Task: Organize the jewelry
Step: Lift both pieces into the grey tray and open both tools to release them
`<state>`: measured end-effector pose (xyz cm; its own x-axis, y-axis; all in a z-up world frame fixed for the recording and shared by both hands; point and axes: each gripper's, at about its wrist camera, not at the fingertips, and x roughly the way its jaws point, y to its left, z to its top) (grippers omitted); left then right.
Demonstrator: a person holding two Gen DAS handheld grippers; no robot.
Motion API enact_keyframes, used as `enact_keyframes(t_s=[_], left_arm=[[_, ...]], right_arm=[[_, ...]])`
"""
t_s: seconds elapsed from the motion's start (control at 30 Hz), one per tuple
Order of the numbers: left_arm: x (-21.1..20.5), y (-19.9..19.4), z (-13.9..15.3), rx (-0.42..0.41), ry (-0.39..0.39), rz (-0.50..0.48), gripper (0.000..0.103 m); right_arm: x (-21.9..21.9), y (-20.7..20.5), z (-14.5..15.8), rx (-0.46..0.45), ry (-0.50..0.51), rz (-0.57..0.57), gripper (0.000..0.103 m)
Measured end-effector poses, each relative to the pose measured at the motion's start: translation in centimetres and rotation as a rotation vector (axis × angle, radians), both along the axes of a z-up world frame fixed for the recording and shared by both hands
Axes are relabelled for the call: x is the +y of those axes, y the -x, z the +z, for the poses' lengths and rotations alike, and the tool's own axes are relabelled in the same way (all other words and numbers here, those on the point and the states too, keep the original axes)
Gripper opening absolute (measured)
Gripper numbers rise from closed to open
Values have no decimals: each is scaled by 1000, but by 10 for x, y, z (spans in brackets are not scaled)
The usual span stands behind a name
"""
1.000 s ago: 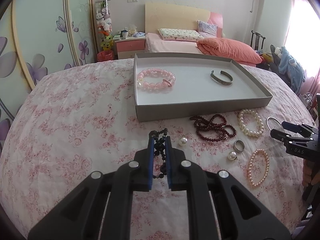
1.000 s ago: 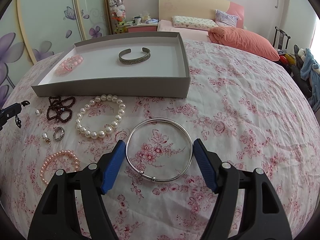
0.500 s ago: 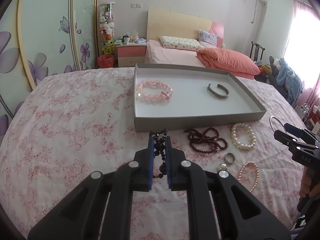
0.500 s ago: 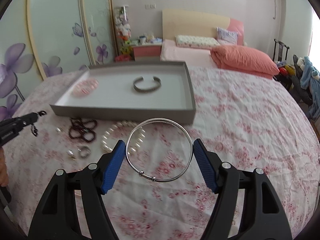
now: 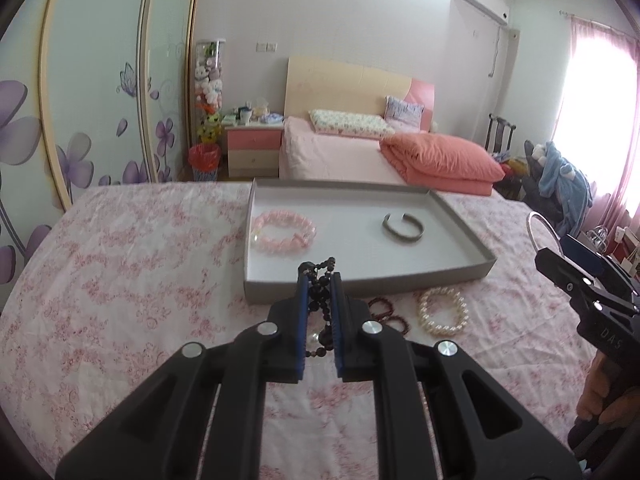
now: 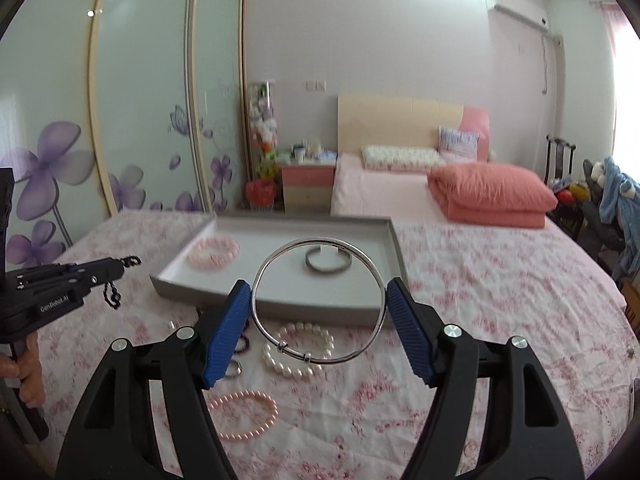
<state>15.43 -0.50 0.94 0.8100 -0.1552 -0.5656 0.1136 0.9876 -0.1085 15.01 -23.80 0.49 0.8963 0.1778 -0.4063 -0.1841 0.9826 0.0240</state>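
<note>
My left gripper [image 5: 320, 276] is shut on a black bead bracelet [image 5: 325, 312] and holds it in the air before the grey tray [image 5: 360, 278]. My right gripper [image 6: 319, 292] is shut on a thin silver bangle [image 6: 280, 350], lifted above the bedspread in front of the tray [image 6: 280, 304]. In the tray lie a pink bead bracelet [image 5: 284, 230] and a grey cuff [image 5: 402, 228]. On the bedspread near the tray lie a white pearl bracelet [image 6: 298, 350], a pink pearl bracelet [image 6: 244, 414], a dark red bead string [image 5: 386, 316] and a ring [image 6: 234, 368].
The jewelry lies on a pink floral bedspread [image 5: 120, 280]. Behind it stand a bed with an orange quilt [image 5: 440, 160], a nightstand [image 5: 252, 148] and a wardrobe with purple flowers [image 5: 80, 120]. The right gripper also shows at the right edge of the left wrist view [image 5: 580, 280].
Both grippers have risen from the bedspread with their pieces and moved toward the tray. The silver bangle left the cloth; the black bracelet hangs higher.
</note>
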Motion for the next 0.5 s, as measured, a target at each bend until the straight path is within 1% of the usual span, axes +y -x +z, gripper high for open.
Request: enact_keyframes(t_s=[0.17,0.27,0.5], left_arm=[[-8,3,12,-44,-2,1,11],[-10,0,17,-57,-1,4,11],[-15,-9,25,-83,-6,11,11]], right_arm=[[4,6,10,-64,-9,-3,70],[7,6,15,-95,-7,-8,70],[7,1,23,-144,-16,-26,70]])
